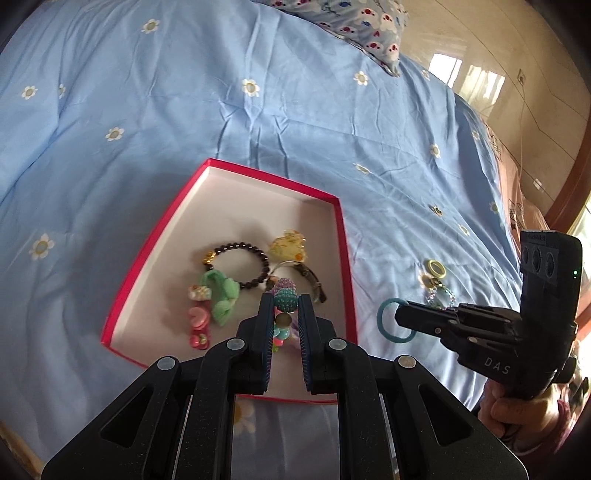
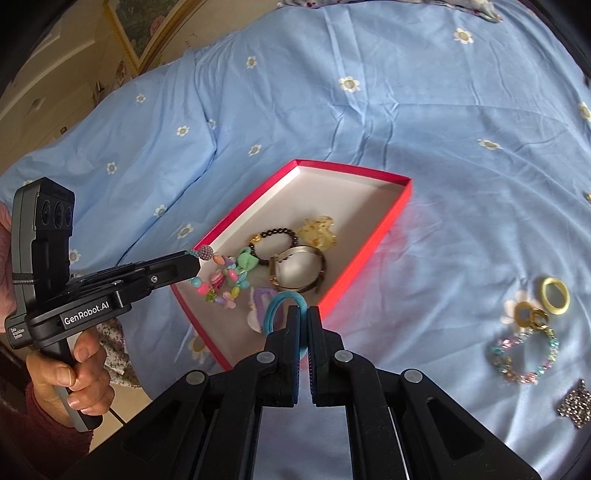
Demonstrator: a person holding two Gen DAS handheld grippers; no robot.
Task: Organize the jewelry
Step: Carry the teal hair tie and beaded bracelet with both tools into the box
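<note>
The left gripper (image 1: 286,301) pinches a chunky bead bracelet (image 1: 283,295) over the near end of the red box (image 2: 400,205). The right gripper (image 2: 303,314) squeezes a teal hair tie (image 2: 282,301) by the box's near right edge. The dangling beads could snag the things already inside, and the stretchy tie might spring out onto the blue quilt (image 2: 424,122).

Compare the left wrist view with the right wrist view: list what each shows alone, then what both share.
Left wrist only: the patterned pillow at the top of the bed.

Right wrist only: a sparkly patch on the sheet and a picture frame at the wall.

Both: the red box holding a dark bead bracelet, the left hand-held gripper shut on a colourful bead string, the right hand-held gripper shut on a blue hair tie, and gold rings on the sheet.
</note>
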